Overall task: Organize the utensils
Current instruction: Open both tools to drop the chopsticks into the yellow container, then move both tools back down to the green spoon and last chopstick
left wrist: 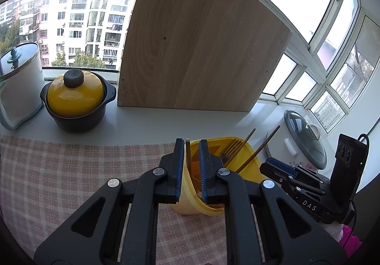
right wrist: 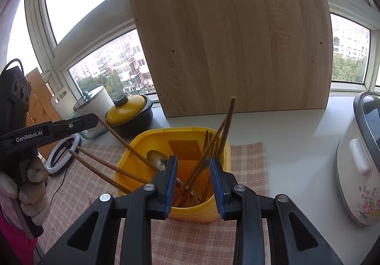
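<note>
Two grippers hover over a yellow tub (right wrist: 175, 208) on a checked cloth (right wrist: 247, 165). The left gripper (left wrist: 191, 167) has its fingers slightly spread, straddling the tub's near wall, with a brown stick (left wrist: 188, 153) loose in the gap between them. The right gripper (right wrist: 193, 184) has its fingers parted above the tub's mouth, pinching nothing. Inside the tub lean chopsticks (right wrist: 123, 144), a spoon (right wrist: 157, 160) and gold forks (right wrist: 210, 144). Behind stand a wooden board (right wrist: 237, 46), a yellow-lidded pot (left wrist: 74, 96) and a rice cooker (right wrist: 358, 160).
</note>
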Tool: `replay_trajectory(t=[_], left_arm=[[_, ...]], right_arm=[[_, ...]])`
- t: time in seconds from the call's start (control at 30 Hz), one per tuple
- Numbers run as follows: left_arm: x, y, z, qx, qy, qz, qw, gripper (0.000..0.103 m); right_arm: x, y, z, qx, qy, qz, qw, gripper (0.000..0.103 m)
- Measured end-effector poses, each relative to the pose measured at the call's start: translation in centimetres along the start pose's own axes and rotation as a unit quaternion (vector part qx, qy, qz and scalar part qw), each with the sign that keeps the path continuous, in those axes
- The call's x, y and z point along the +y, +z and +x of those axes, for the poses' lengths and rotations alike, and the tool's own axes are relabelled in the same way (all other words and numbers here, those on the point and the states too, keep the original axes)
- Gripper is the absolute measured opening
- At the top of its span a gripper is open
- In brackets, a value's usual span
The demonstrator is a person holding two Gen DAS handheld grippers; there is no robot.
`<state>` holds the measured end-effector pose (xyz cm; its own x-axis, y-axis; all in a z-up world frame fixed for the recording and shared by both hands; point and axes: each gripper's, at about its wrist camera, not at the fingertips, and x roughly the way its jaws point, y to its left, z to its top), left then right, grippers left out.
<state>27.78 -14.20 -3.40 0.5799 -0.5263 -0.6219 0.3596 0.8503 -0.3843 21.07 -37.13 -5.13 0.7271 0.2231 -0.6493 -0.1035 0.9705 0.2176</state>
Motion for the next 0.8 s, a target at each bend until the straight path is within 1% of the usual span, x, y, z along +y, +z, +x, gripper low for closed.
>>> replay_trajectory(t=[0.1,0.17,0.33,0.4,0.5,0.6,0.67,0.7,0.73,0.77,0.8], left_arm=[[-0.2,-0.2,-0.4,-0.002,0.001,0.004,1.0,0.019],[-0.2,-0.3,-0.8,-0.005,0.002,0.005,1.0,0.019],[0.1,-0.6,-2.1,-0.015,0.005,0.002,0.9999,0.019],[0.3,-0.8,-2.8,-0.019,0.008,0.002,0.9998,0.019],[0.7,-1.1,-4.0,-0.027,0.015,0.003,0.9995,0.019],[1.2,-1.4,-5.1,-0.033,0.024,0.003,0.9991,0.019],[1.7,-1.8,-5.8,-0.036,0.033,0.004,0.9988,0.019],[1.9,-2.0,-6.2,-0.038,0.038,0.005,0.9986,0.024],[2.2,-2.2,-6.7,-0.04,0.042,0.006,0.9983,0.029],[2.5,-2.4,-7.2,-0.043,0.046,0.006,0.998,0.036],[2.8,-2.7,-7.5,-0.044,0.049,0.007,0.9978,0.037]], right_arm=[[0.0,-0.2,-0.3,-0.001,-0.004,0.0,1.0,0.031],[0.1,-0.2,-0.6,-0.004,-0.006,0.0,1.0,0.037],[0.4,-0.5,-1.3,-0.011,-0.005,-0.003,1.0,0.042],[0.7,-0.7,-1.6,-0.012,-0.004,-0.007,1.0,0.047],[1.2,-1.0,-2.1,-0.015,-0.002,-0.012,1.0,0.053],[1.7,-1.4,-2.6,-0.018,0.005,-0.017,1.0,0.063],[2.2,-1.6,-3.0,-0.023,0.007,-0.022,0.999,0.072],[2.5,-1.8,-3.2,-0.026,0.007,-0.026,0.999,0.075],[2.7,-1.9,-3.4,-0.029,0.006,-0.031,0.999,0.081],[3.0,-2.1,-3.6,-0.032,0.006,-0.035,0.999,0.088],[3.2,-2.2,-3.8,-0.034,0.007,-0.04,0.999,0.089]])
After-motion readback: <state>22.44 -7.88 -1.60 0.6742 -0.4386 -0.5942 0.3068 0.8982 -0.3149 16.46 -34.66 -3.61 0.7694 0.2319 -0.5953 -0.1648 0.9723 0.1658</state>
